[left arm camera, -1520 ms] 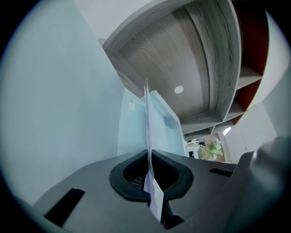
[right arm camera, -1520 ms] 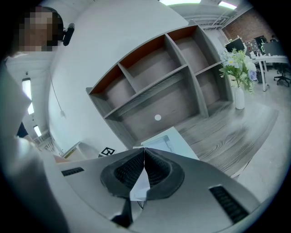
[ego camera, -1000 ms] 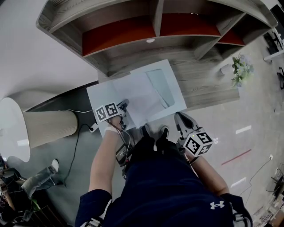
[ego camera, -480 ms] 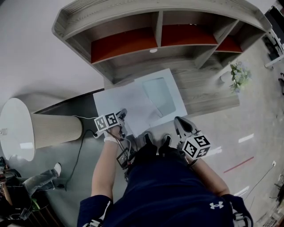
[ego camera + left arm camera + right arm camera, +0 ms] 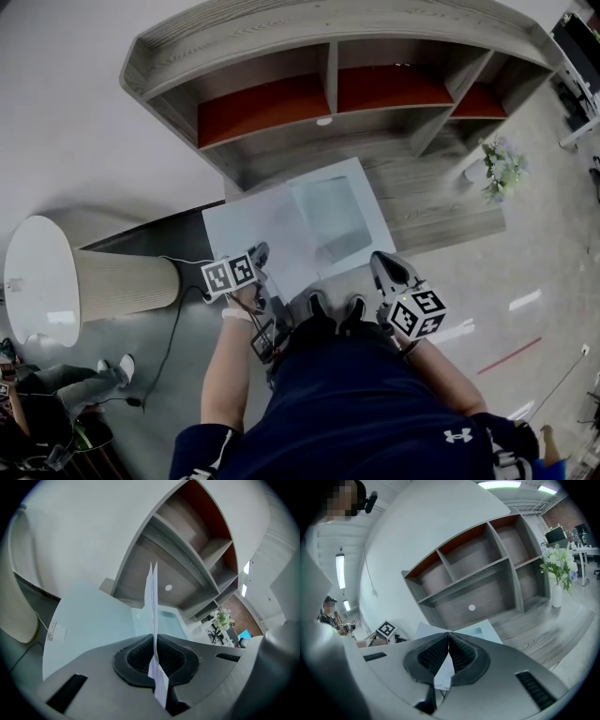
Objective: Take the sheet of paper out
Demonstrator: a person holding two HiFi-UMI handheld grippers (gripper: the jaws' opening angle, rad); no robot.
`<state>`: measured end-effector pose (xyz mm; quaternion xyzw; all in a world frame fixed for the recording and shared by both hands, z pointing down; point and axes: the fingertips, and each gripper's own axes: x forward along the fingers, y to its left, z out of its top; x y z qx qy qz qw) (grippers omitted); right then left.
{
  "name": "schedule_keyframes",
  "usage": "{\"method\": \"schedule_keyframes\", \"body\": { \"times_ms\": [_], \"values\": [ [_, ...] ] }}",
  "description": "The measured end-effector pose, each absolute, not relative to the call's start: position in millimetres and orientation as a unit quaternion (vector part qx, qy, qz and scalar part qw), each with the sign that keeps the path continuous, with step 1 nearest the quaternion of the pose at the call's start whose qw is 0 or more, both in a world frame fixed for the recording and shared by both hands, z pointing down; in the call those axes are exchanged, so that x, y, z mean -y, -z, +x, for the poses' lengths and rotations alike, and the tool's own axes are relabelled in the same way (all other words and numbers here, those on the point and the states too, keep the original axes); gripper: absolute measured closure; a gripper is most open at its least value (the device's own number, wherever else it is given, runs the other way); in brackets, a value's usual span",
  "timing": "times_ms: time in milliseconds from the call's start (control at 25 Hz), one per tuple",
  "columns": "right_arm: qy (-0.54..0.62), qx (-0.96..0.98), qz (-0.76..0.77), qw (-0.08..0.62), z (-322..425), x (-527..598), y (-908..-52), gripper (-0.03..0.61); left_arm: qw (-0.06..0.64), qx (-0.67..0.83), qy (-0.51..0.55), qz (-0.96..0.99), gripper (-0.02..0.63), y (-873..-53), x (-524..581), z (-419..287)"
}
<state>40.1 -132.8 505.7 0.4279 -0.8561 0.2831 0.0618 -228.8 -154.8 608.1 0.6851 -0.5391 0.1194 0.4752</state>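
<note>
In the head view a white sheet of paper (image 5: 251,225) sticks out to the left of a white envelope (image 5: 361,192) with a clear window. Both are held in the air in front of the person. My left gripper (image 5: 260,251) is shut on the sheet's near left corner. In the left gripper view the sheet (image 5: 153,597) stands edge-on, pinched between the pads of that gripper (image 5: 153,641). My right gripper (image 5: 378,258) is shut on the envelope's near right corner. In the right gripper view white paper is clamped in its jaws (image 5: 449,637), with the envelope (image 5: 480,630) beyond.
A grey wooden shelf unit (image 5: 328,84) with red back panels stands ahead on the floor. A white round-topped stand (image 5: 56,281) is at the left, with a cable (image 5: 169,309) beside it. A vase of flowers (image 5: 502,159) stands at the right. Another person (image 5: 56,384) is at lower left.
My left gripper has drawn back towards the person and upward with the sheet in it. More of the sheet shows to the left of the envelope. The right gripper has hardly moved.
</note>
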Motion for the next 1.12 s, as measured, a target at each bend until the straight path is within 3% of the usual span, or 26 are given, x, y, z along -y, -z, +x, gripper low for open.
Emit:
{"method": "schedule_keyframes", "body": {
  "times_ms": [480, 1120],
  "values": [
    [-0.274, 0.856, 0.435, 0.054, 44.5, 140.0, -493.0, 0.565, 0.386, 0.53, -0.195, 0.729, 0.6, -559.2, 148.7, -223.2],
    [-0.272, 0.856, 0.437, 0.037, 47.2, 141.6, -472.3, 0.565, 0.338, 0.497, -0.162, 0.783, 0.6, -484.9, 150.3, -199.4]
  ]
}}
